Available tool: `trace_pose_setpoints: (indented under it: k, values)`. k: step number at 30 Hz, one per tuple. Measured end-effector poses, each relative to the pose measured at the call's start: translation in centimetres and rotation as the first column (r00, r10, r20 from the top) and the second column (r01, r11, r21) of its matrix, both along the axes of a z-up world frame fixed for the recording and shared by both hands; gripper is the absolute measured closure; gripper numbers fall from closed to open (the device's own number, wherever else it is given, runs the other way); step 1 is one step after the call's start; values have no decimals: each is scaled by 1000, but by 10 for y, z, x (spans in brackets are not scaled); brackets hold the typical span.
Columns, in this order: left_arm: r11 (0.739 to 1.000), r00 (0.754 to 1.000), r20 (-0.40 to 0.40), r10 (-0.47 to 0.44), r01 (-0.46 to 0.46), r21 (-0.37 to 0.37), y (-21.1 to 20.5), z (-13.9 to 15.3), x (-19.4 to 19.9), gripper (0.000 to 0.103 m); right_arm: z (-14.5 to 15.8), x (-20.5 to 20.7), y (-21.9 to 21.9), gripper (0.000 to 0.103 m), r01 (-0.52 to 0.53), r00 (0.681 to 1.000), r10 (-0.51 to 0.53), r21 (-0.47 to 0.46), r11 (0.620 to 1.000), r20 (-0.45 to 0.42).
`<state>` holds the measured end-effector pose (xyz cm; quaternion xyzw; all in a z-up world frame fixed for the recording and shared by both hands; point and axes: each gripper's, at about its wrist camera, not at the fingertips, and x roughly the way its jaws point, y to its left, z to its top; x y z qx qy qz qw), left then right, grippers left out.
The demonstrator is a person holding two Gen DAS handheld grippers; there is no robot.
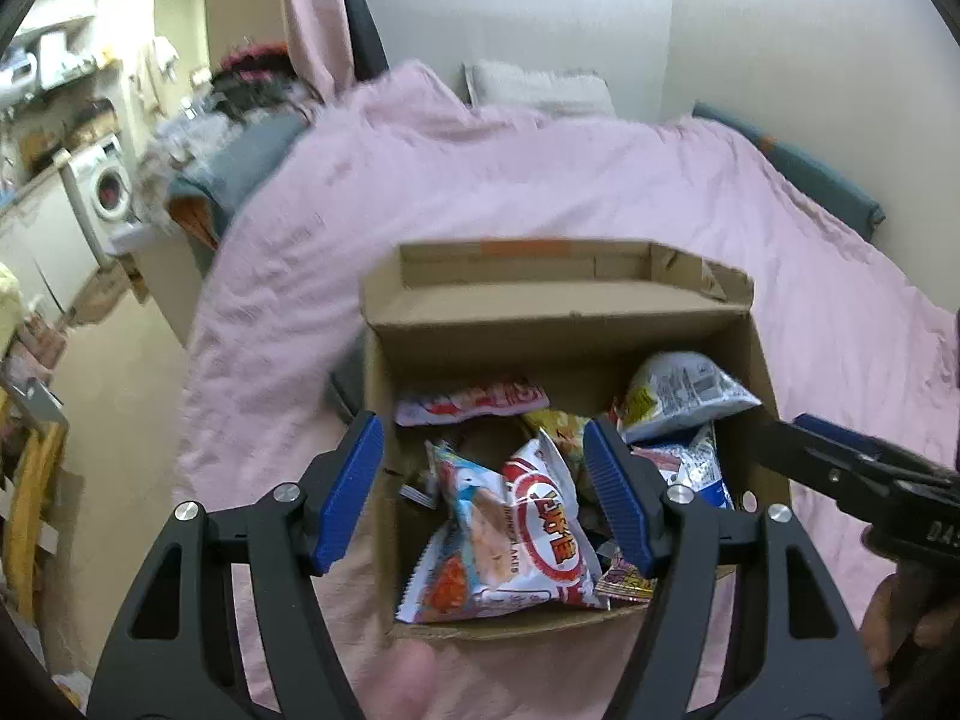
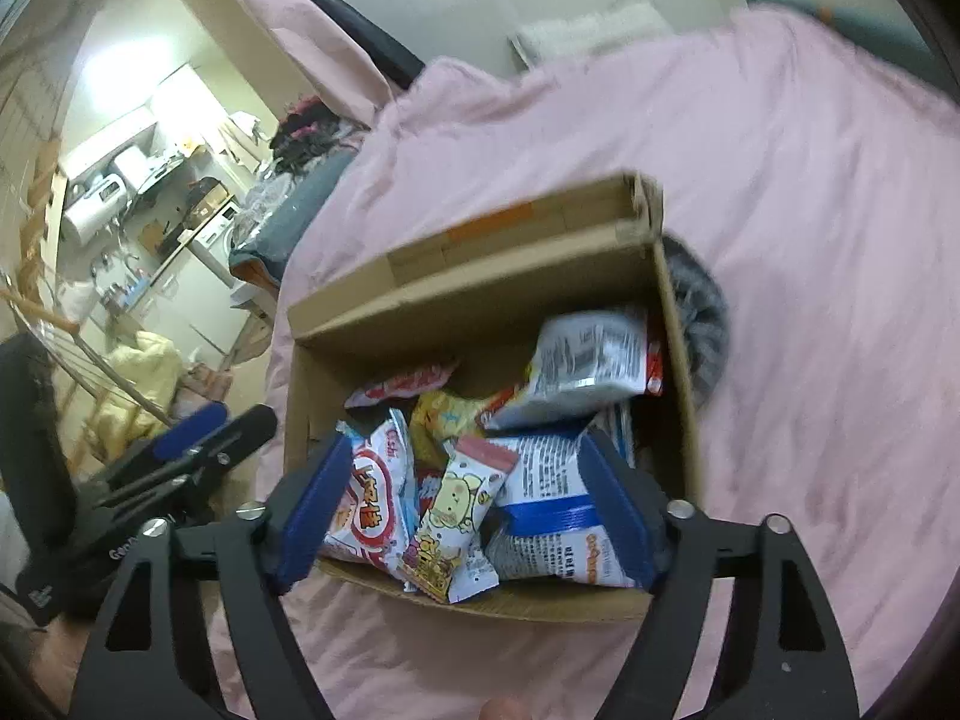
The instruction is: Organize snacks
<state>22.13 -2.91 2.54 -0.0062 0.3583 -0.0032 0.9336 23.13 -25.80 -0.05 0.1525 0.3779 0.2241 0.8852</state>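
An open cardboard box (image 1: 558,324) of snack packets sits on a pink bed cover; it also shows in the right wrist view (image 2: 480,300). My left gripper (image 1: 483,495) is open above the box's near left part, over a red-and-white packet (image 1: 549,531). My right gripper (image 2: 468,510) is open above the box's near edge, over a yellow-and-white cartoon packet (image 2: 459,510) and a blue-and-white packet (image 2: 552,510). The red-and-white packet (image 2: 375,504) lies by its left pad. A white packet (image 2: 591,360) leans at the box's far right. The right gripper's arm (image 1: 858,468) shows in the left wrist view.
The pink bed cover (image 1: 600,180) spreads around the box. A grey furry thing (image 2: 699,312) lies behind the box's right wall. A pillow (image 1: 540,87) lies by the wall. To the left are the floor (image 1: 120,390), a washing machine (image 1: 102,192) and cluttered shelves.
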Motion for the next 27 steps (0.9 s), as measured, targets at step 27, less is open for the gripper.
trace_pose_setpoints:
  k: [27]
  values:
    - [993,995,7,104,-103,-55,43,-2,-126,0,18,-115,6,0,67,989,-48,-139,988,139]
